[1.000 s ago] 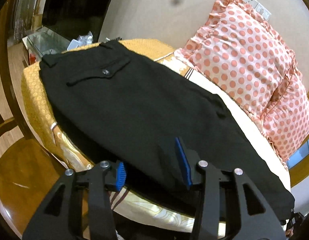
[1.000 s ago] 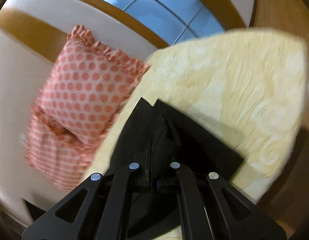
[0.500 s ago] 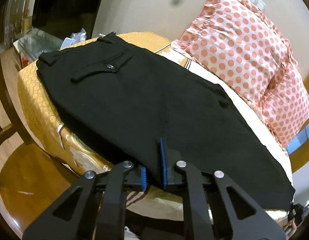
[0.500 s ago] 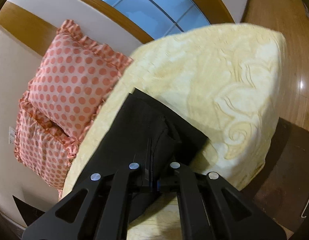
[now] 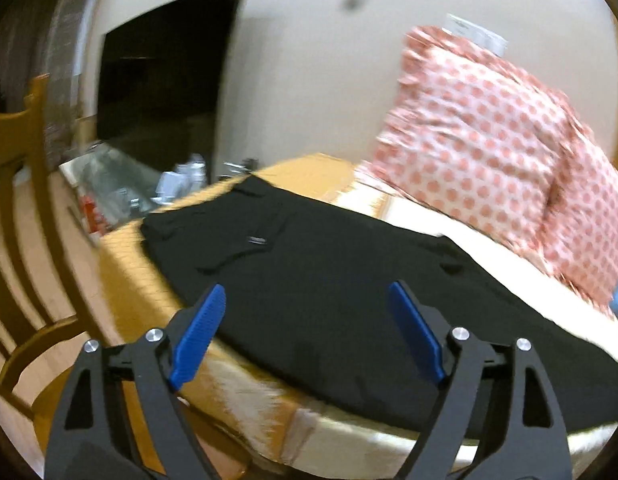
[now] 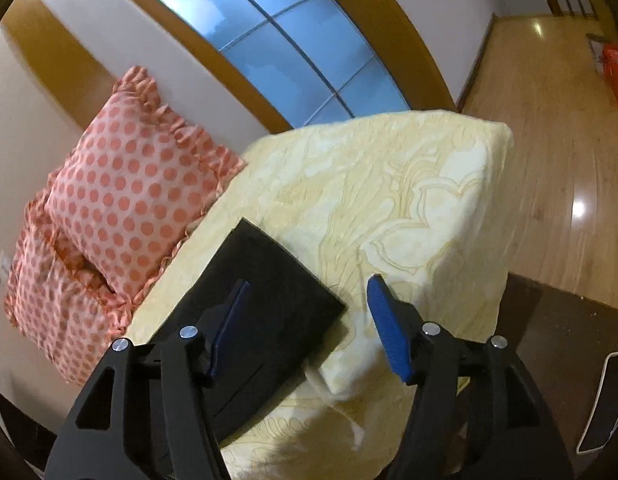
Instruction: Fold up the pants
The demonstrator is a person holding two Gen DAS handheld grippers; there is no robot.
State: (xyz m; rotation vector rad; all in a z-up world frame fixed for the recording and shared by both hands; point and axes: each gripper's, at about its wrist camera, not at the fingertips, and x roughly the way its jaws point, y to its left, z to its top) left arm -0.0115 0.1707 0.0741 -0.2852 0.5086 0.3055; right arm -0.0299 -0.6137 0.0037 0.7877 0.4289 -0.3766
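Left wrist view: left tool [image 5: 305,336] spread wide, empty, with black pants [image 5: 329,280] lying flat on the bed [image 5: 269,396] just ahead of its tips. Right wrist view: right tool [image 6: 305,330] likewise spread, empty, above the pants' leg end [image 6: 269,300]; polka-dot pillows [image 6: 133,196] ahead-left.

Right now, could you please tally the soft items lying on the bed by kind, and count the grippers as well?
Black pants: 1
Polka-dot pillows: 2
Grippers, left gripper and right gripper, jaws open: 2
Total: 5
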